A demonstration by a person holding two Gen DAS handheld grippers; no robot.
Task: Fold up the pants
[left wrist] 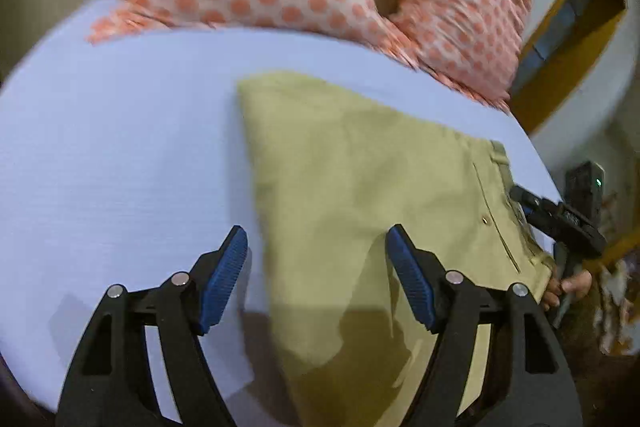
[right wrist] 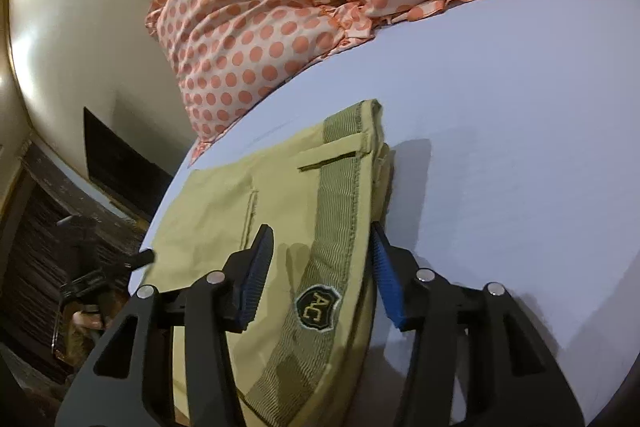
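The khaki-green cotton pants [right wrist: 256, 211] lie as a compact flat packet on the pale blue bedsheet [right wrist: 520, 147], directly under and ahead of both claws. By my reading the folding is largely done; at most one last fold or some smoothing remains.

The right gripper [right wrist: 320, 275] stands wide open, its blue ribbed pads straddling the ribbed waistband [right wrist: 340, 187] with its embroidered badge [right wrist: 316, 307], holding nothing; whether a pad brushes the cloth I cannot tell. The left gripper [left wrist: 316, 279] is likewise spread wide and empty, above the packet's near edge.

Beyond the pants, ahead of both claws, sit orange polka-dot pillows [right wrist: 256, 39].
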